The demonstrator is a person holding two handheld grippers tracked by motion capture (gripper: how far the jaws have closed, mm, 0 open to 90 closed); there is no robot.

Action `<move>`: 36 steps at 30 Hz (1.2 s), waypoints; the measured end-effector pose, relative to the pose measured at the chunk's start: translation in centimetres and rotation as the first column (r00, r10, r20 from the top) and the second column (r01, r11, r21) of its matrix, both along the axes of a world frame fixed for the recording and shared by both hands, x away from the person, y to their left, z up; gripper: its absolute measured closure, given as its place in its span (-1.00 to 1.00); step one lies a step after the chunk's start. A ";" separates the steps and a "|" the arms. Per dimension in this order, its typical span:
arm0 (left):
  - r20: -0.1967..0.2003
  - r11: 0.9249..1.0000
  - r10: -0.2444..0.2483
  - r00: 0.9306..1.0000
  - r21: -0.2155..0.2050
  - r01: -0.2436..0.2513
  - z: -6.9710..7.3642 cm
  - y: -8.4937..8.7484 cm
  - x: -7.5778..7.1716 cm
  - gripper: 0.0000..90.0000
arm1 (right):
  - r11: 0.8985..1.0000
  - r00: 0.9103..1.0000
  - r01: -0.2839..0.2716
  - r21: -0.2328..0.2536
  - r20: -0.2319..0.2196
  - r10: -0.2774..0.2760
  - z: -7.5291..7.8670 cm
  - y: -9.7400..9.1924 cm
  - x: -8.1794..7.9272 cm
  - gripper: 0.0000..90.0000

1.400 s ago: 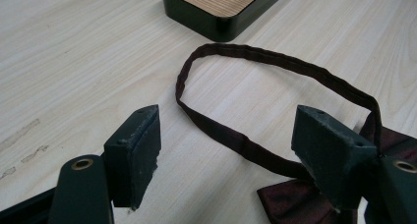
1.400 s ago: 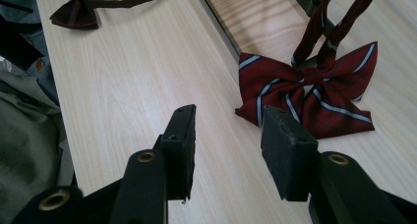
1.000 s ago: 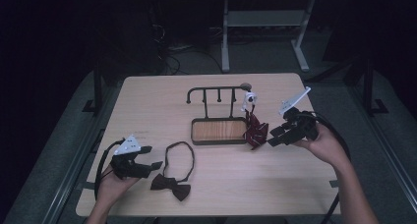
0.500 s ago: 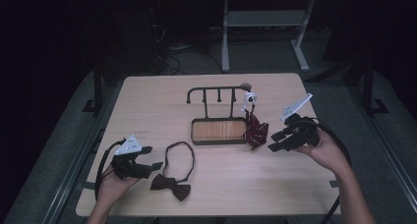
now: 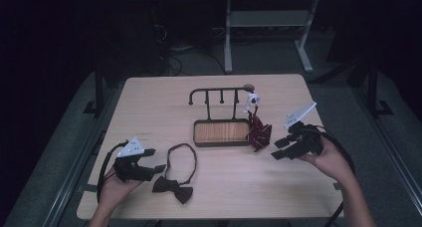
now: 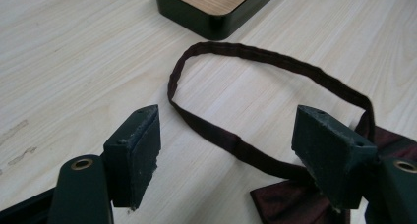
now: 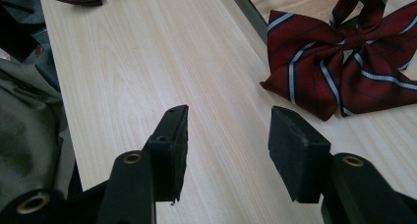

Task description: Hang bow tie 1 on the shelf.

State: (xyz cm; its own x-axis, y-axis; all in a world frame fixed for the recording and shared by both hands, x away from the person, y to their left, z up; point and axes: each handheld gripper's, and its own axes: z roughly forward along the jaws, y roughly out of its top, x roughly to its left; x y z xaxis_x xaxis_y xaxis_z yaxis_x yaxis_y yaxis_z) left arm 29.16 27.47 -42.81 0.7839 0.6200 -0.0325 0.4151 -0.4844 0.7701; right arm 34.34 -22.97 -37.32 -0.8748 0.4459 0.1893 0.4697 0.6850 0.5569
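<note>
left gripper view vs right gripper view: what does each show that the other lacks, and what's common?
Left gripper view alone: the strap loop of the dark bow tie, lying on the table between the left gripper's open jaws.

Right gripper view alone: the striped red bow tie, ahead of the right gripper, whose jaws have just been opening with nothing between them; grey cloth at its left edge.

Both: pale wood table, the black rim of the rack tray, and the dark bow tie.

table [image 5: 149, 112] | stand tray [image 5: 221, 132] | dark bow tie [image 5: 173, 186] | striped bow tie [image 5: 259, 133]
</note>
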 end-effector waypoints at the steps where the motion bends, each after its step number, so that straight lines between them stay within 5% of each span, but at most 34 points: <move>1: 0.004 1.000 -0.002 1.000 0.001 0.002 0.0 0.0 0.0 -0.41 | 1.000 1.000 0.000 -0.006 0.002 0.000 -0.1 0.0 -0.1 0.08; 19: -0.022 1.000 0.004 1.000 0.018 -0.004 -0.1 -0.2 0.7 -0.38 | 1.000 1.000 -0.003 -0.015 -0.001 0.003 -1.8 0.5 -1.6 0.02; 36: -0.073 0.997 -0.015 0.997 0.078 0.021 0.8 -1.6 2.7 -0.06 | 0.999 1.000 -0.004 -0.034 0.006 0.004 -3.1 0.9 -2.5 -0.08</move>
State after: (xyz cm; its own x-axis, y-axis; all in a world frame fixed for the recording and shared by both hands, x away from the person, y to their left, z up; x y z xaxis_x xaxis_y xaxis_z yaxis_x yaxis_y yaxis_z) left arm 31.87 25.92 -42.03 0.7922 0.6089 -0.0410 0.4589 -0.5500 0.6978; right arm 31.82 -22.03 -40.46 -0.8776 0.4487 0.1689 0.4638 0.7055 0.5359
